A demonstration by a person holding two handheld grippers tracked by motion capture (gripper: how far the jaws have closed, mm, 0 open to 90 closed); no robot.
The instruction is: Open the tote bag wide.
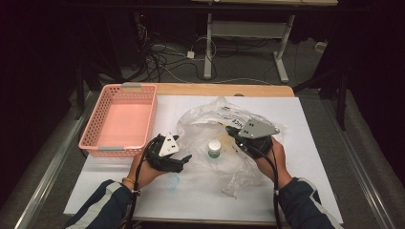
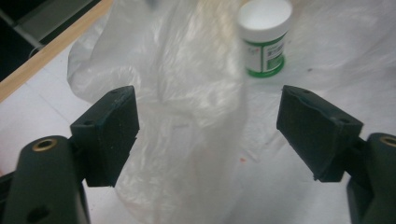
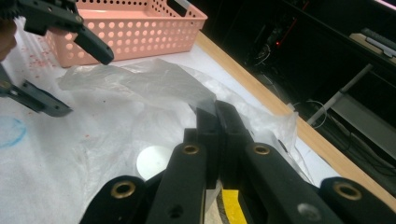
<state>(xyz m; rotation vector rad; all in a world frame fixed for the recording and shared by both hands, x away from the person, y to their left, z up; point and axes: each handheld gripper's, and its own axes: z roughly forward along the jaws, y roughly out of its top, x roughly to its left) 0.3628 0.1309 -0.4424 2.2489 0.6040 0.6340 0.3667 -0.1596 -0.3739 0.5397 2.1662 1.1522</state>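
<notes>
A lab or recording room: dark surroundings, loose cables [image 1: 162, 59] across the floor, a bare desk frame [image 1: 248, 36] behind the white-covered bench [image 1: 305, 157].

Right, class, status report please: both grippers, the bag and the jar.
Left gripper open, nothing held. Right gripper shut on plastic bag. Green-labelled jar upright beside the bag. Pink basket off to the side, no obstruction.

A pink perforated basket [image 1: 119, 119] with grey handle grips sits at the table's far left, partly on the white sheet [image 1: 305, 143] that covers most of the wooden tabletop [image 1: 200, 89]. A faint blue ring mark [image 1: 174, 180] shows on the sheet near its front edge. Beyond the table, cables [image 1: 162, 59] lie tangled on the dark floor beside a white desk frame [image 1: 248, 33]
</notes>
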